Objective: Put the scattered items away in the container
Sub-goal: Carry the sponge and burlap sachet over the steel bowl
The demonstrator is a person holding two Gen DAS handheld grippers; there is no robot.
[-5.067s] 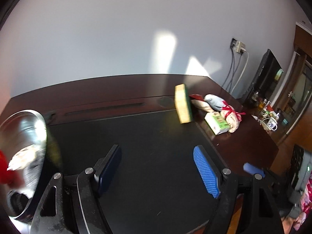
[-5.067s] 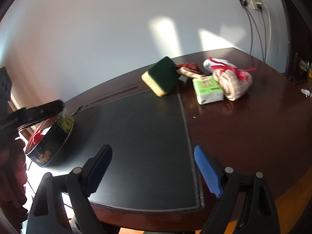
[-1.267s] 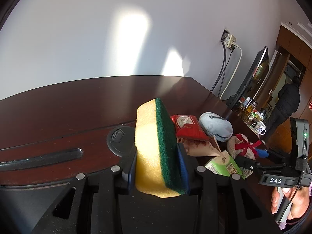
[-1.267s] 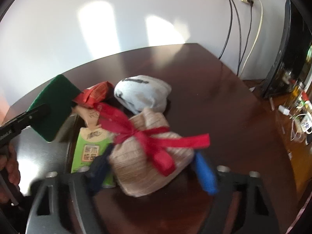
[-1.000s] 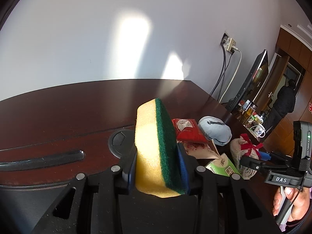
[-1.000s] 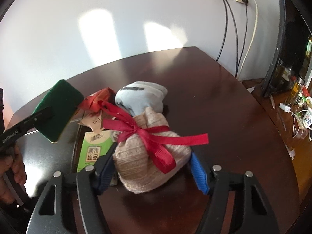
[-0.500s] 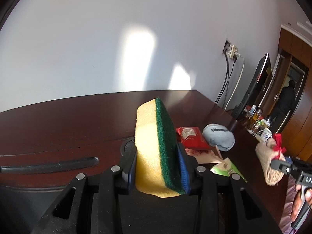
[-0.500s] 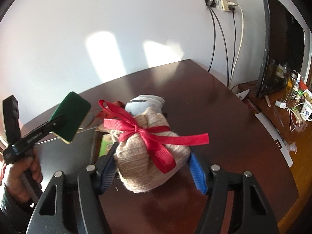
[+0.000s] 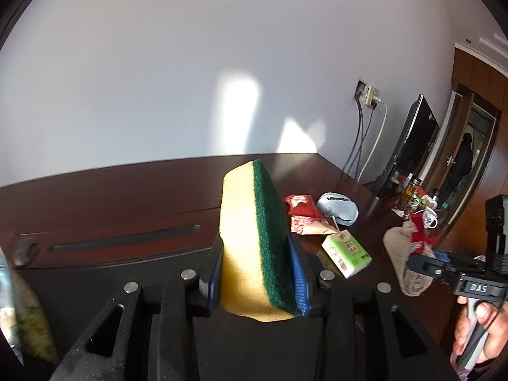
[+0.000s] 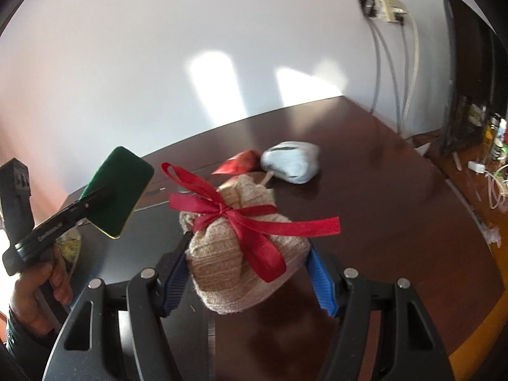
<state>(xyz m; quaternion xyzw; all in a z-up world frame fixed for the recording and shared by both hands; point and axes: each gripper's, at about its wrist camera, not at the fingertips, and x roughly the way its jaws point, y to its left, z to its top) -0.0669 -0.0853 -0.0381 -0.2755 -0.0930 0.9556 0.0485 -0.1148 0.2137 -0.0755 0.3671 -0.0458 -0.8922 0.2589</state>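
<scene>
My left gripper (image 9: pixel 257 273) is shut on a yellow sponge with a green scouring side (image 9: pixel 250 238), held upright above the dark desk mat (image 9: pixel 104 273). My right gripper (image 10: pixel 250 273) is shut on a beige knitted pouch tied with a red ribbon (image 10: pixel 244 254), lifted off the table. That pouch (image 9: pixel 404 263) also shows at the right of the left wrist view, and the sponge (image 10: pixel 117 190) at the left of the right wrist view. On the table lie a green carton (image 9: pixel 347 254), a red packet (image 9: pixel 298 204), a tan packet (image 9: pixel 309 227) and a grey-blue bundle (image 9: pixel 338 211). A blurred container edge (image 9: pixel 12 311) shows far left.
The brown wooden table (image 10: pixel 397 209) runs to a white wall with a socket and cables (image 10: pixel 385 9). A monitor (image 9: pixel 409 146), bottles and a mug (image 9: pixel 428 220) crowd the far right. A person's hand (image 10: pixel 38 292) holds the left gripper's handle.
Both grippers have risen and drawn back from the pile, each keeping its item. The pouch has left the table and the remaining items look farther away.
</scene>
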